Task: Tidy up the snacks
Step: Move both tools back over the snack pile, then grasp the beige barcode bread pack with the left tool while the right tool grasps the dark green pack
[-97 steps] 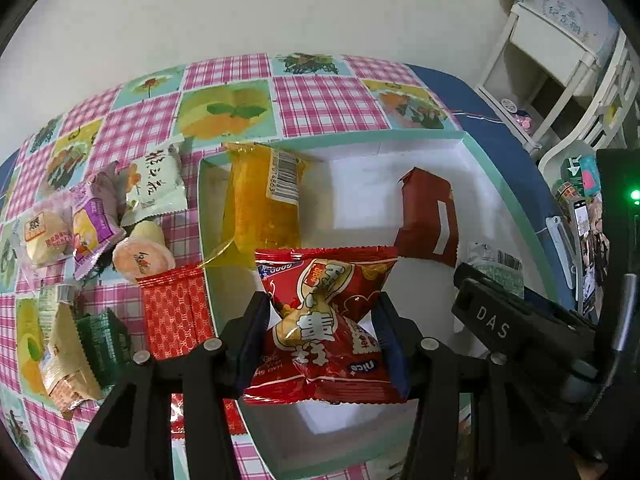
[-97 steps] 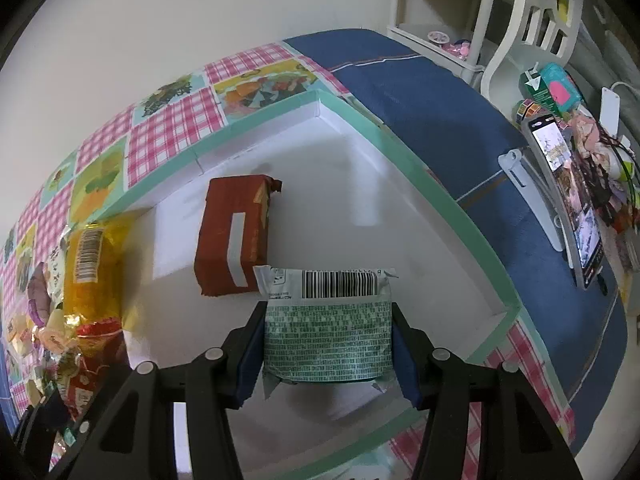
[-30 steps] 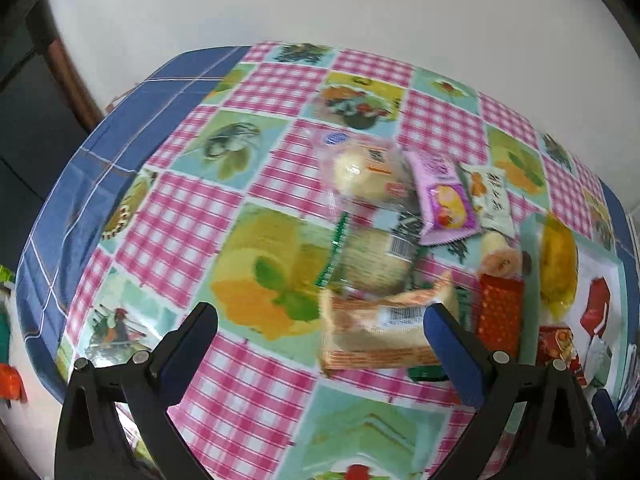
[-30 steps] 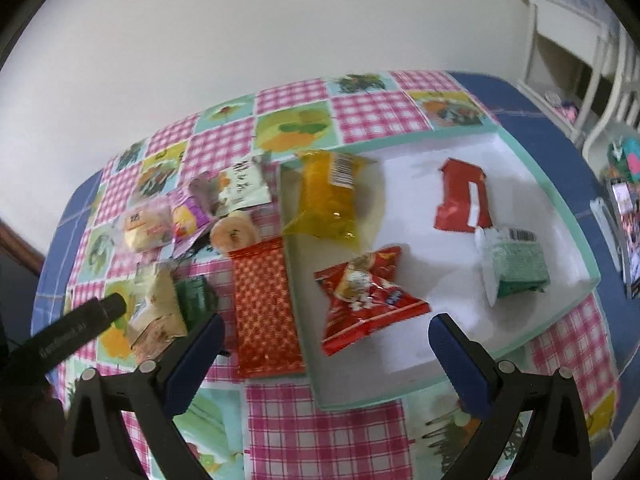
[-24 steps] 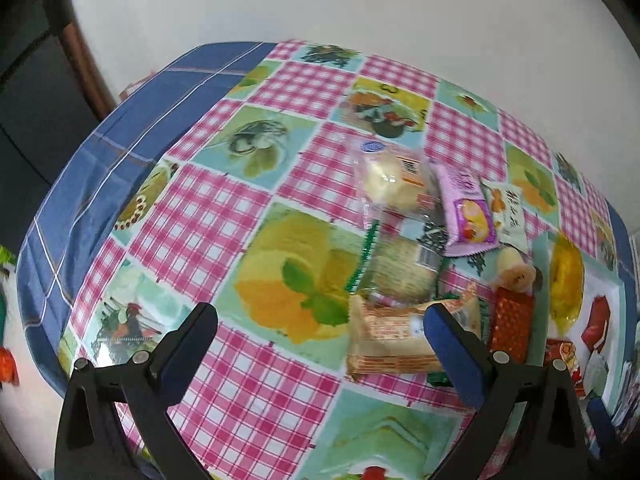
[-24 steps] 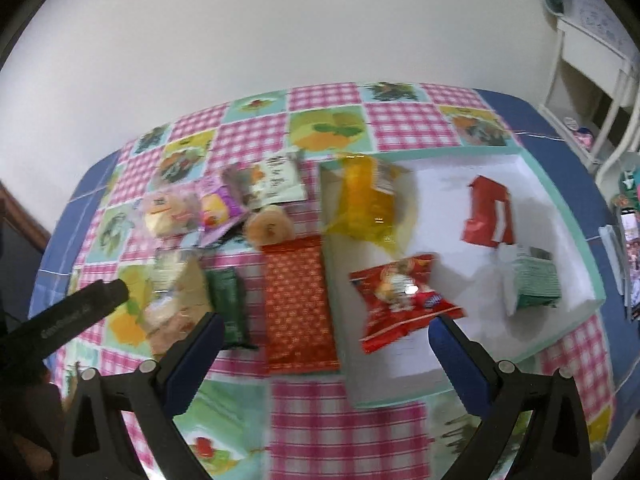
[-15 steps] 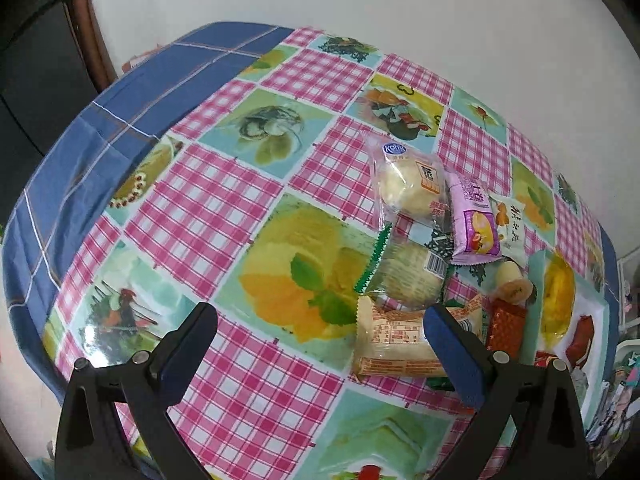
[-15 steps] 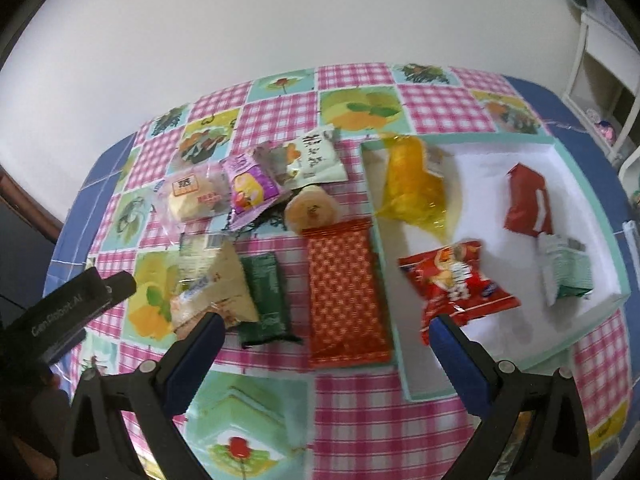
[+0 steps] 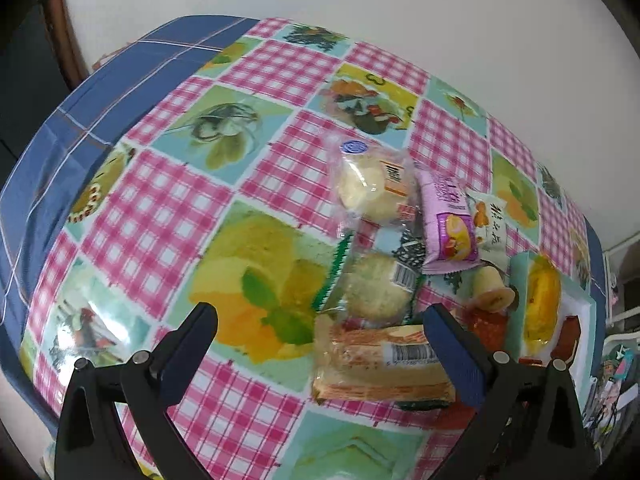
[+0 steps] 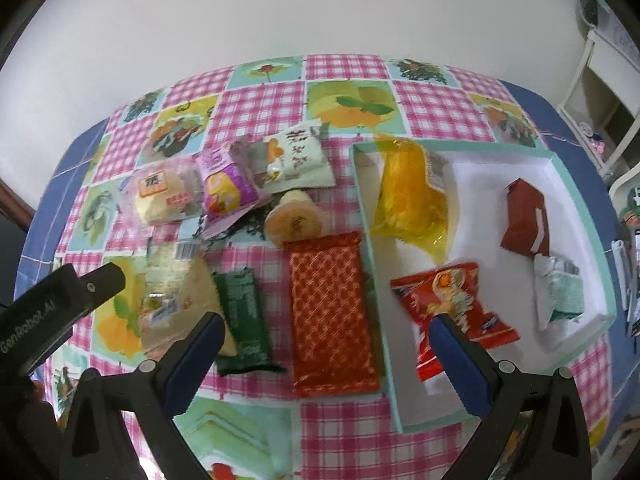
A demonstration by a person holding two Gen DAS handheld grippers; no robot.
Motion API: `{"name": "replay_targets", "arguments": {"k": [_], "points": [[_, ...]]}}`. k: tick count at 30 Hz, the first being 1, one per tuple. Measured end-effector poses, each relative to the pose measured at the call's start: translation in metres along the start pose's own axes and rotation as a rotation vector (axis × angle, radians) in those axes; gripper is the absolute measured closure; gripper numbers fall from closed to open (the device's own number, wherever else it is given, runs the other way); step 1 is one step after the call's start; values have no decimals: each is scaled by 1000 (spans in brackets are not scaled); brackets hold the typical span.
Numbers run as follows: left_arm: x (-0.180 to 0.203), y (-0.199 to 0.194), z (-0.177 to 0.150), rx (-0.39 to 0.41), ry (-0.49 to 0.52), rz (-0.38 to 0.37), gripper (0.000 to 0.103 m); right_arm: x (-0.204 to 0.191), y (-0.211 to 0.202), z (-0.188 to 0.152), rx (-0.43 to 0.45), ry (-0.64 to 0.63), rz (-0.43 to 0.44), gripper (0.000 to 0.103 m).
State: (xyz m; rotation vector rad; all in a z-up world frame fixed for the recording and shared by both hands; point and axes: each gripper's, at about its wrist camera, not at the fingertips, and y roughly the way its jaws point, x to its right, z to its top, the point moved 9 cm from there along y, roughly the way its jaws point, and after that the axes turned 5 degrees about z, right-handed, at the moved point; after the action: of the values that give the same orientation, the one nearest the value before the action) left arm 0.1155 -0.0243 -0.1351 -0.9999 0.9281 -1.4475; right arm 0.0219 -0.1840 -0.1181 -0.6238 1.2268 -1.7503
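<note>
**Five snacks boxed, the rest still loose on the cloth**

Left wrist view: a checked fruit-print tablecloth runs to a pale wall. The left gripper hangs above it, jaws wide apart and empty. A tan wafer pack lies just ahead, touching the round cake pack behind it. Closing here could well catch both wrappers.

Right wrist view: the same cloth, with the white box at right holding five snacks, among them a yellow pack leaning on the rim. The right gripper is likewise spread and empty above the orange-red packet and green packet, which lie close together. The slick foil may slip from the pads.
</note>
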Motion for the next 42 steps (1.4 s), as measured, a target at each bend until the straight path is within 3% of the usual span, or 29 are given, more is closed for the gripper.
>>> {"name": "replay_targets", "arguments": {"k": [8,13,19,23,37,42], "points": [[22,8,-4,-55,20,-76,1,33,-1,5,3,64,-51,0],[38,11,-12,-61,121,-39,1,35,3,1,-13,70,-49,0],[45,24,-23,-137,121,-78,1,29,5,-5,-34,32,-44,0],[42,28,-22,-132,125,-43,0,29,8,-7,-47,28,-46,0],[-43,25,18,-80,-145,125,1,25,11,-7,-52,21,-31,0],[-49,20,18,-89,-143,152,1,0,20,-8,-59,-31,25,0]]}}
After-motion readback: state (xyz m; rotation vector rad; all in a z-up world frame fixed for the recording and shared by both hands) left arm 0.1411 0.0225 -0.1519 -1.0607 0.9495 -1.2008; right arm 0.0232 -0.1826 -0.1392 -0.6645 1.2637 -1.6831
